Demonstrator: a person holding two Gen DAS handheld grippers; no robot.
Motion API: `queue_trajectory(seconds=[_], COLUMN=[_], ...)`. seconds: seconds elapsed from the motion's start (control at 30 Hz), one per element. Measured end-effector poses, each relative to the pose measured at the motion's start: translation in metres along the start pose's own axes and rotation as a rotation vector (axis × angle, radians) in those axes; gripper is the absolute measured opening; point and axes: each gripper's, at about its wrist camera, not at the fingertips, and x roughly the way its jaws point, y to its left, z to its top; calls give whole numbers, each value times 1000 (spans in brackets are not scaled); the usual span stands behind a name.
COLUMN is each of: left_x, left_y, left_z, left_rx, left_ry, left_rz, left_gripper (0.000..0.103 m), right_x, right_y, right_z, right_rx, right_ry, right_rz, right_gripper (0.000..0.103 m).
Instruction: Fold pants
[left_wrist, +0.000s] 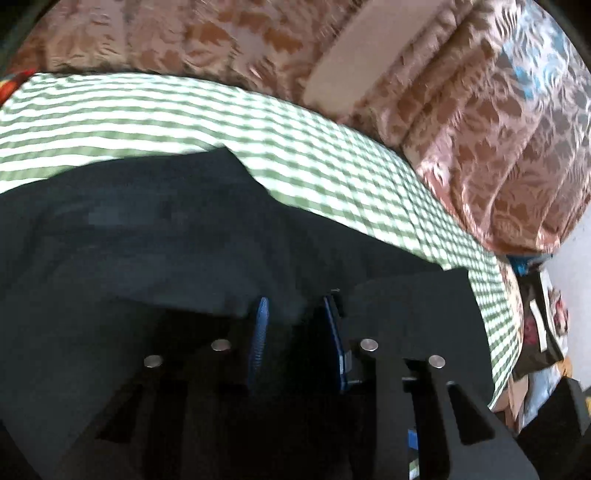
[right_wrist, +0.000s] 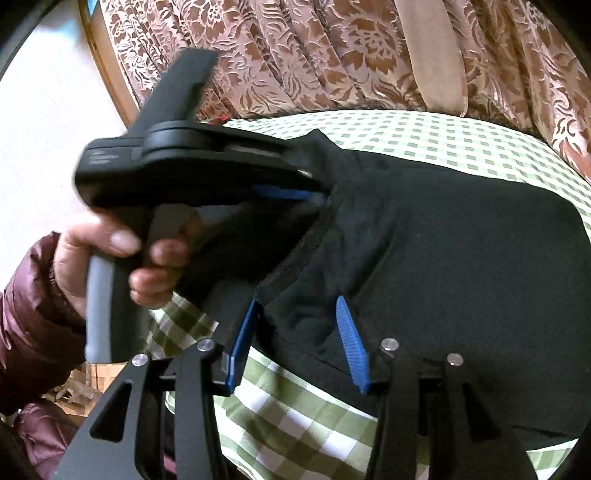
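the left gripper (left_wrist: 297, 314) has its blue pads (left_wrist: 259, 332) set a little apart with dark cloth of the pants (left_wrist: 147, 236) between them. the pants spread ahead and to the left of the fingers over a green checked cloth (left_wrist: 332, 158). beyond that hangs a brown floral curtain (left_wrist: 461, 122), ahead and to the right

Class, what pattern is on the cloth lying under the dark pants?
Green-and-white check; the cloth shows it sharpest in the right wrist view, beneath the pants.
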Motion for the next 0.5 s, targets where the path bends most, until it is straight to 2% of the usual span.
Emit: queue_trajectory(seconds=[0.1,0.23,0.33,0.4,0.5], left_x=[-30,-84,-134,-169,-197], left_y=[31,90,139,177,211], left_z=[-10,-33,-68,-99,-131], left_rx=[-73,-205,-372,-529,-675], left_ry=[-36,-98,-155,-202,-251], left_rz=[7,69,97,107,117], left_gripper=[34,34,33,34,34], right_x=[0,1,1,1,0], right_y=[3,10,11,10,8], right_z=[0,-1,-1,-1,0], right_rx=[-7,-26,-23,-17,-8], right_ry=[0,-1,-3,-5,-7], right_rz=[9,9,13,20,26], right_gripper=[56,67,71,71,71])
